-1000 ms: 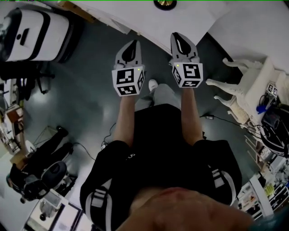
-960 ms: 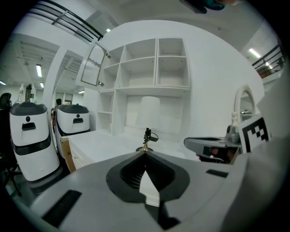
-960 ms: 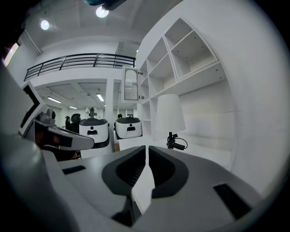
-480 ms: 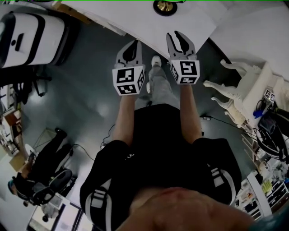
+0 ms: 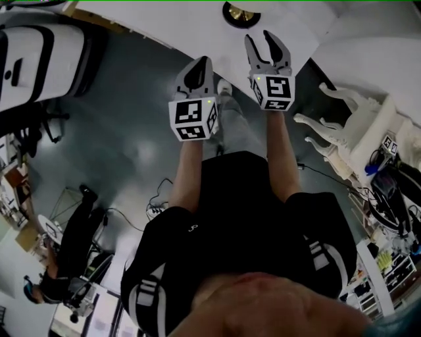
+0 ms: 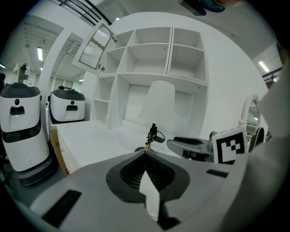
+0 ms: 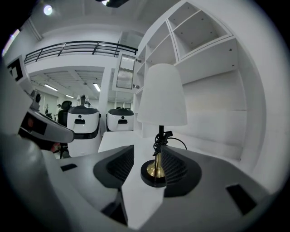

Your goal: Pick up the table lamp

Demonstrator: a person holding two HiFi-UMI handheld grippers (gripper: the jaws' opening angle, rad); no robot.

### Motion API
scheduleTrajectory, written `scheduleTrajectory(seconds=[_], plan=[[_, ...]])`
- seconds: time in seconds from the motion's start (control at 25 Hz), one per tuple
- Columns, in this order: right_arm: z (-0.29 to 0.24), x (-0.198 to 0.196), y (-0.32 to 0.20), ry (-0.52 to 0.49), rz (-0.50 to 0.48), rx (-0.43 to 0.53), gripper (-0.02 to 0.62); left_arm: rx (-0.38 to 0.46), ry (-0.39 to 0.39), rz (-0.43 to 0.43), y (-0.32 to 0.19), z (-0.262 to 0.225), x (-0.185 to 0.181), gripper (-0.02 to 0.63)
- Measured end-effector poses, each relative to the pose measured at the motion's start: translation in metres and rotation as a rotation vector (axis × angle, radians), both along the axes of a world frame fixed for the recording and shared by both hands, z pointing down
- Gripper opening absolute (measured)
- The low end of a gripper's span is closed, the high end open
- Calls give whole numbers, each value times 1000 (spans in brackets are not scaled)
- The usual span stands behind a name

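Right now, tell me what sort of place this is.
Probably a robotics lab or test studio. Two white robots stand parked beside the white table, and an empty shelf unit sits staged behind the table lamp.

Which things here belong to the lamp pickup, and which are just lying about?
Job:
- table lamp
- right gripper, jaws have just been opening, nothing between them yet
- white table

Lying about:
- left gripper, shut
- shelf unit
- white robot units
- white chair
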State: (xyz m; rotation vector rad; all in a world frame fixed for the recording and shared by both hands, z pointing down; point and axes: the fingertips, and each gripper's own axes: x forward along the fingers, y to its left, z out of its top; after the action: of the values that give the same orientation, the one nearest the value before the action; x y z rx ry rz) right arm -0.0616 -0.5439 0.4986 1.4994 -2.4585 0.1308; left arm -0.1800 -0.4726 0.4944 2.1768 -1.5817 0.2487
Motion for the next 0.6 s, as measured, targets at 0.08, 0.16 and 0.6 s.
scheduleTrajectory(seconds=[0.08, 0.16, 0.6], plan=[[8, -1, -14, 29, 8, 1, 179, -6, 1, 4, -10, 3, 1, 9], [11, -1, -26, 15, 17, 14, 179, -10, -2, 18, -18, 5, 6, 9], [33, -8, -87, -38, -4, 68, 250, -66, -14, 33, -69, 39, 16, 9]])
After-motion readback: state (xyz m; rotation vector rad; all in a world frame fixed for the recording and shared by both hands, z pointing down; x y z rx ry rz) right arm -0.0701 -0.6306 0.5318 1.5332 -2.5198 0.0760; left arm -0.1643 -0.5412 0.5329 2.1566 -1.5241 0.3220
